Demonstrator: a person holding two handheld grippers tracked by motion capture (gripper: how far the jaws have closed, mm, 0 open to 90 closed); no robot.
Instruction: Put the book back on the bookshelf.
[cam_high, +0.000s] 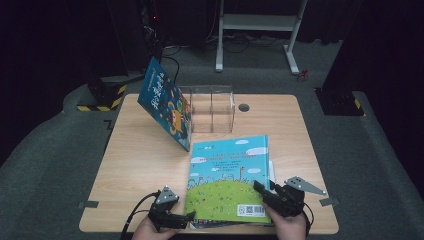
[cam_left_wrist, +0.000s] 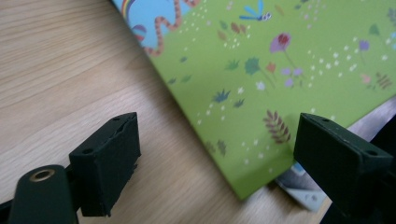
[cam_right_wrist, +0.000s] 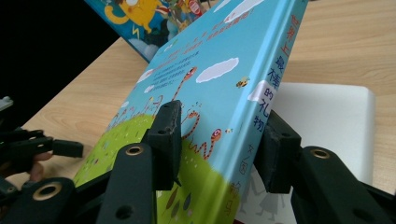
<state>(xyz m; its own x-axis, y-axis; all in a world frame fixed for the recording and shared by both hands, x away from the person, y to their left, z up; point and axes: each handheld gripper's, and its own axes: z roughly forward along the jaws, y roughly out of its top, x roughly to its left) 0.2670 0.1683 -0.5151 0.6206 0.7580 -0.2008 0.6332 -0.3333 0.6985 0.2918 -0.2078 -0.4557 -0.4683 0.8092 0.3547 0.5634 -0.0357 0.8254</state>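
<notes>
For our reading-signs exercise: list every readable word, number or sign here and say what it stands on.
"世界上最棒的礼物": spine of the green and blue book.
QR code and barcode: that book's back cover, digits too small.
Back cover text lines: blurred.
Leaning blue book: large title characters, unreadable.

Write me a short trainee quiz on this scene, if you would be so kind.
1. True or false: the left hand-held gripper is shut on the green-and-blue book.
2. Which gripper clamps that book at its spine edge? A: left. B: right.
3. What does the tilted blue book lean against?

Key
1. False: its jaws stand open on either side of the book's corner.
2. B, the right hand-held gripper.
3. The clear box.
</notes>
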